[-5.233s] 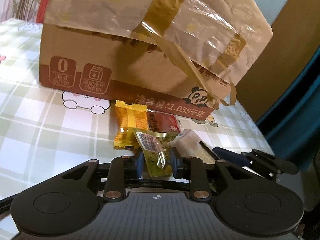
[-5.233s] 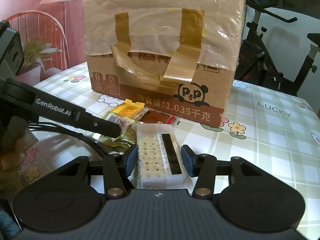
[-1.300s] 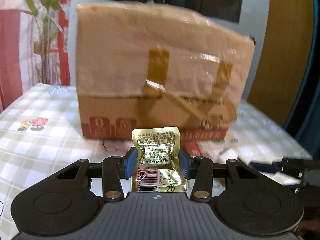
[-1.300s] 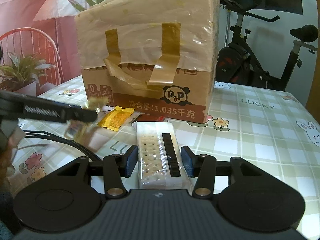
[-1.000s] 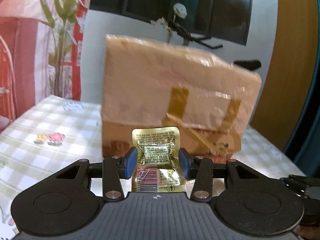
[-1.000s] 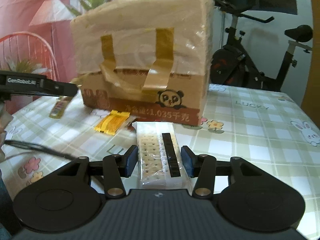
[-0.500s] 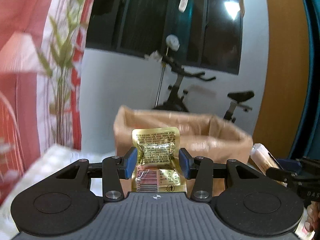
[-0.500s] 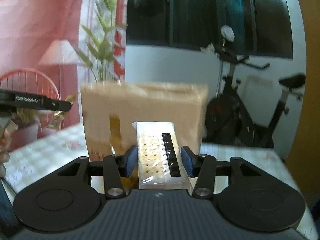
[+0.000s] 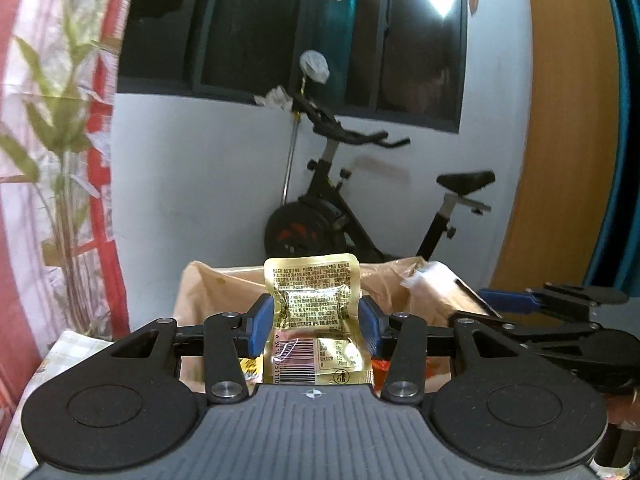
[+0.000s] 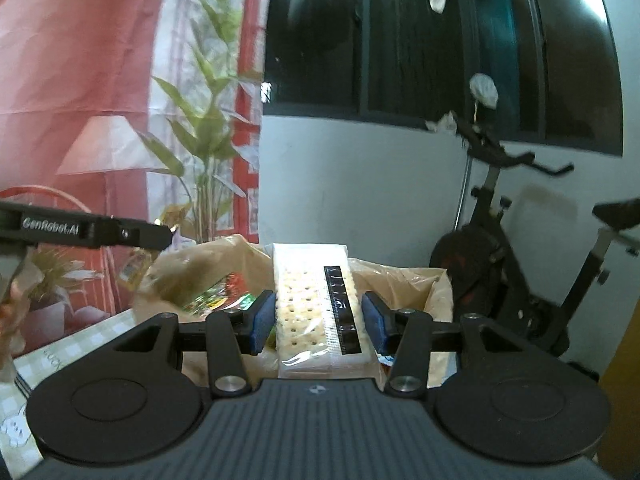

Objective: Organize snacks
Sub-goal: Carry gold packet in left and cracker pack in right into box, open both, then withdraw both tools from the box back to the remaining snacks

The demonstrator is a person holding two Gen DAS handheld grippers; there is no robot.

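Left claw (image 9: 316,320) is clamping a gold snack packet (image 9: 316,320), right claw (image 10: 319,316) is squeezing a cracker pack (image 10: 316,304). Both are hanging over the open cardboard box (image 10: 416,280) just ahead of them.

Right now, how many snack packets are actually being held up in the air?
2. A gold foil packet sits in the left jaws, a cracker pack in the right jaws, both above the open box. More snacks lie inside, partly hidden.
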